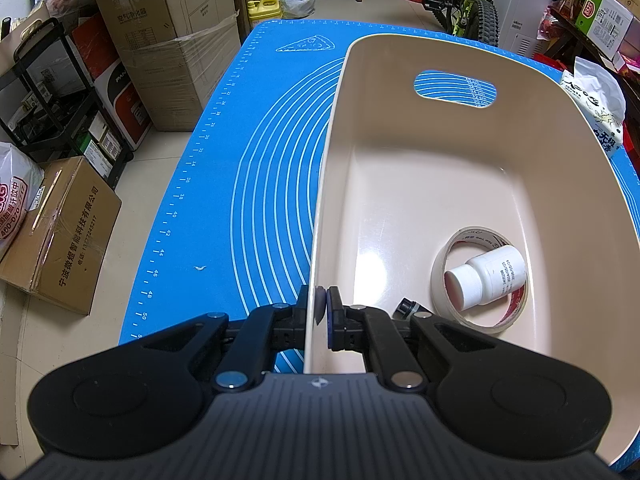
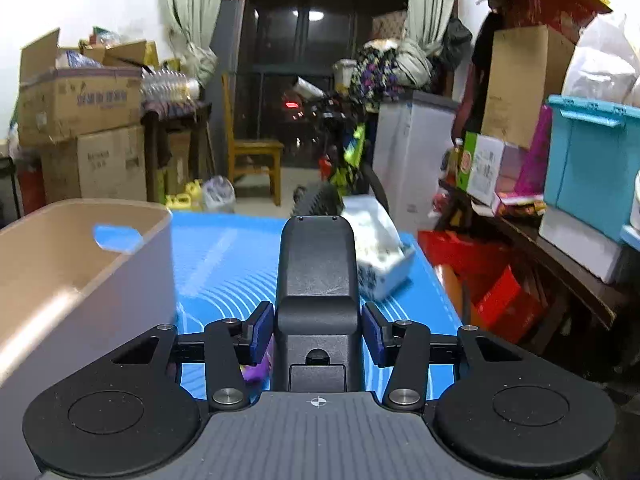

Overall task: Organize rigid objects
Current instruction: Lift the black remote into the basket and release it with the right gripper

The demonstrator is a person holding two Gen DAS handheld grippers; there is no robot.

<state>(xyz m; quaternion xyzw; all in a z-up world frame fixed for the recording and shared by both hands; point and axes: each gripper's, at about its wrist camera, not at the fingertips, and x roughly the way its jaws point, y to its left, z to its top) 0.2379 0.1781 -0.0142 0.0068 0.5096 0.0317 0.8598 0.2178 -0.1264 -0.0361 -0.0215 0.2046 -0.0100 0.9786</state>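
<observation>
Your left gripper (image 1: pixel 321 306) is clenched on the near side wall of the beige bin (image 1: pixel 440 168), one pad inside, one outside. Your right gripper (image 2: pixel 316 334) grips a dark grey boxy device (image 2: pixel 316 280), pads pressed on both its sides, above the blue mat (image 2: pixel 224 264). Inside the bin, near end: a small black item (image 1: pixel 406 307), then a tape roll (image 1: pixel 480 280) with a white bottle (image 1: pixel 486 276) lying across it. Further out, a tissue pack (image 2: pixel 380 252) sits on the mat, right of the bin.
</observation>
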